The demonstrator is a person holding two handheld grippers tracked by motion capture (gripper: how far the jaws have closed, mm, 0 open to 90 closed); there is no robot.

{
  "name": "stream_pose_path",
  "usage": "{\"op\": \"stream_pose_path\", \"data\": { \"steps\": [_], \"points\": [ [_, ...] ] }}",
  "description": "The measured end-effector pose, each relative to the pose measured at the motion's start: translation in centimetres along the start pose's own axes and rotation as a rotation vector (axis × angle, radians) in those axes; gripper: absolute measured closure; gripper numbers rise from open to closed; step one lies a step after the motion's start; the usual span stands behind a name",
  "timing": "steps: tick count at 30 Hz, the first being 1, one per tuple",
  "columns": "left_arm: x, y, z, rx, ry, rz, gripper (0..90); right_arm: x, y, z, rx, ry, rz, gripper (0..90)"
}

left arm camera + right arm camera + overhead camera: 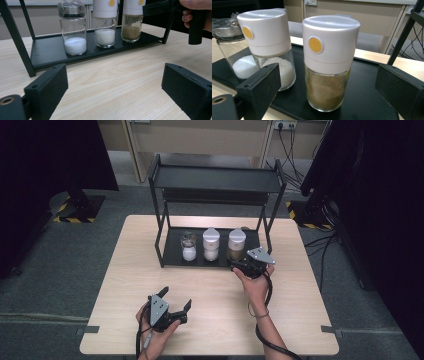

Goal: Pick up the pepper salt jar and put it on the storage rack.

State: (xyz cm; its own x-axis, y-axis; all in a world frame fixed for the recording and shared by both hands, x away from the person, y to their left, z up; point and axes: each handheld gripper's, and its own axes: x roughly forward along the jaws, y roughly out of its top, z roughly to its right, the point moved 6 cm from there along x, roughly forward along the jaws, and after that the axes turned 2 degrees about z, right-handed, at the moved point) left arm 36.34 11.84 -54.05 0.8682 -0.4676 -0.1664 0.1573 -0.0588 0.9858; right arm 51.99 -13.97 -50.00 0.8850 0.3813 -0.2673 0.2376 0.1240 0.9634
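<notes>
Three glass jars stand in a row on the bottom shelf of a black rack (172,256). The left jar (188,246) (73,30) (229,50) has a metal lid and white powder. The middle jar (211,244) (105,25) (268,45) has a white cap and white grains. The right jar (236,243) (131,22) (328,62) has a white cap and brown powder. My right gripper (240,265) (327,87) is open, its jaws on either side of the brown jar without touching it. My left gripper (176,298) (113,87) is open near the table's front edge, holding nothing.
The rack's top shelf (215,177) overhangs the jars, with black posts (159,242) at the corners. The light wooden table (150,285) is bare around the rack. Dark stands (80,205) and cables (320,242) are on the floor beyond.
</notes>
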Motion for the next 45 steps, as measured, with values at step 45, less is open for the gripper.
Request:
{"op": "stream_pose_path", "data": {
  "steps": [45],
  "points": [
    [0.0,0.0,0.0,-0.002,0.000,-0.001,6.3,-2.9,0.2,-0.8,0.009,0.050,0.032,6.5]
  ]
}}
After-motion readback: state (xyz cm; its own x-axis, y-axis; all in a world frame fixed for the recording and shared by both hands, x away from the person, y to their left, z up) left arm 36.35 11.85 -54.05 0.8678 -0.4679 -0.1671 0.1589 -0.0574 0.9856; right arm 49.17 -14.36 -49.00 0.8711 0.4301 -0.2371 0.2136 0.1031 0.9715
